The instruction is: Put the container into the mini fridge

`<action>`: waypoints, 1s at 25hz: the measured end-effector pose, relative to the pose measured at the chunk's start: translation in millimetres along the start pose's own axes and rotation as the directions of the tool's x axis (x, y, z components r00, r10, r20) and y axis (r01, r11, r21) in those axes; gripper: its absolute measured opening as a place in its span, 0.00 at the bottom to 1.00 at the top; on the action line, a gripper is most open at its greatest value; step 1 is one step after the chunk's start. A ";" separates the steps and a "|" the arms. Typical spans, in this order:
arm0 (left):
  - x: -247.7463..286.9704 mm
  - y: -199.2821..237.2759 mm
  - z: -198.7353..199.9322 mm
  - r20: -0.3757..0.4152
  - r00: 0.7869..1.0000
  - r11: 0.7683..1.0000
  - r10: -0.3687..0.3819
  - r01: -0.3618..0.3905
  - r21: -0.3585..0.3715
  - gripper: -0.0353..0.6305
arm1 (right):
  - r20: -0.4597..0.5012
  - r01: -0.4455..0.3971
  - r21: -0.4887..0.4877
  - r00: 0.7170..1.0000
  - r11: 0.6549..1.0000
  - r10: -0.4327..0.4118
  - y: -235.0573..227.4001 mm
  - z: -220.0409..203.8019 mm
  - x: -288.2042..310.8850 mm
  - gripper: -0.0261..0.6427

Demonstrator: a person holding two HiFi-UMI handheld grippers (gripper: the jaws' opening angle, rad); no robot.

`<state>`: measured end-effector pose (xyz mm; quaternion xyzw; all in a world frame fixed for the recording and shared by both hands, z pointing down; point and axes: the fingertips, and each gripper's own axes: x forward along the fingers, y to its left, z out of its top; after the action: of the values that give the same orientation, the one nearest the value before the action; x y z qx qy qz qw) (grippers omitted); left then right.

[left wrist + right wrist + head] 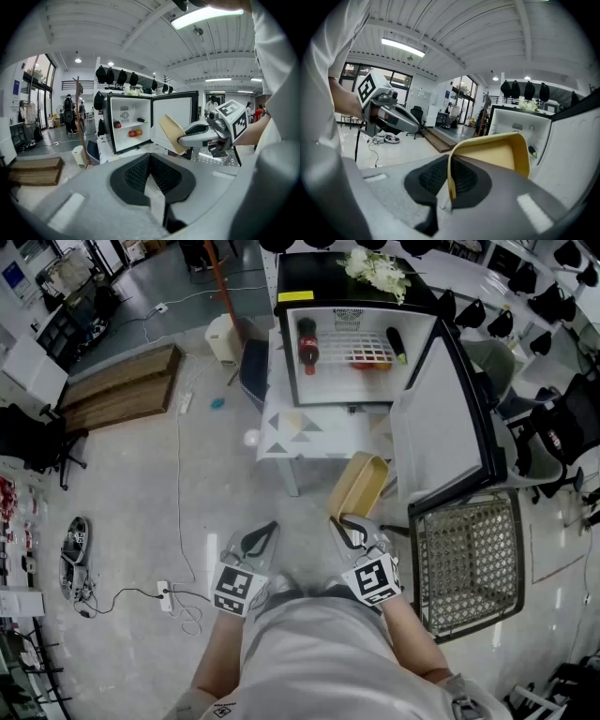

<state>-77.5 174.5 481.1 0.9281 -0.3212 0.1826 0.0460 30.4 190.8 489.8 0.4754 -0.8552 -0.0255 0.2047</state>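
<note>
The tan, box-shaped plastic container (pixel 359 486) is up in the air in front of the person. It is pinched by one thin side wall in the right tool (pixel 349 521), whose two jaws are squeezed tight on that wall. The container's long side runs away from the tool and points ahead toward the black mini fridge (pixel 319 277) with the white inside. The fridge is ahead of the container and well apart from it. It sits on a small white worktop (pixel 300 439) with triangle shapes on it. The fridge's white door (pixel 441 418) stands wide open on the right (the container's far end is near the door's lower edge). So I think the coming move has to go forward and a little left to miss the door. Inside the fridge, a dark drink bottle with a red label (pixel 307 343) is at the left. The left tool (pixel 261 538) is closed with nothing in it, just beside the right one. The right hand already has the container, so it is the nearer one for this job.
</note>
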 end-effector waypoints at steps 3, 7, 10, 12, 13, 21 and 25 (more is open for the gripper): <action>-19.4 6.5 -9.9 -0.012 1.000 1.000 0.001 -0.001 -0.023 0.07 | -0.015 0.007 0.001 1.000 1.000 -0.007 17.8 6.2 4.7 0.06; -36.5 18.6 -18.0 0.006 1.000 0.999 -0.014 0.014 -0.033 0.07 | -0.020 -0.013 0.006 1.000 1.000 0.014 40.8 20.8 18.5 0.06; -47.3 32.6 -23.7 0.021 1.000 0.999 -0.018 0.019 -0.041 0.07 | -0.044 -0.011 -0.020 0.999 1.000 0.010 53.8 27.7 30.2 0.06; -54.0 43.4 -25.6 0.027 0.999 0.999 -0.021 0.022 -0.045 0.07 | -0.060 -0.001 -0.043 0.998 0.999 -0.001 60.0 34.0 38.1 0.06; -56.6 48.6 -26.7 0.029 0.999 0.999 -0.025 0.026 -0.046 0.07 | -0.068 0.004 -0.054 0.998 0.999 -0.008 62.2 36.8 42.4 0.06; -61.8 77.1 -52.1 0.011 0.994 0.994 -0.108 0.108 -0.013 0.07 | -0.115 0.044 -0.047 0.992 0.998 -0.049 86.7 34.2 73.6 0.06; -55.3 99.9 -54.2 0.019 0.995 0.994 -0.103 0.104 -0.030 0.07 | -0.142 0.061 -0.030 0.988 0.998 -0.064 85.0 26.5 83.5 0.06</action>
<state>-195.7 138.7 507.9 0.9442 -0.2760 0.1668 0.0670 -86.5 164.6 513.0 0.4999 -0.8226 -0.0089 0.2708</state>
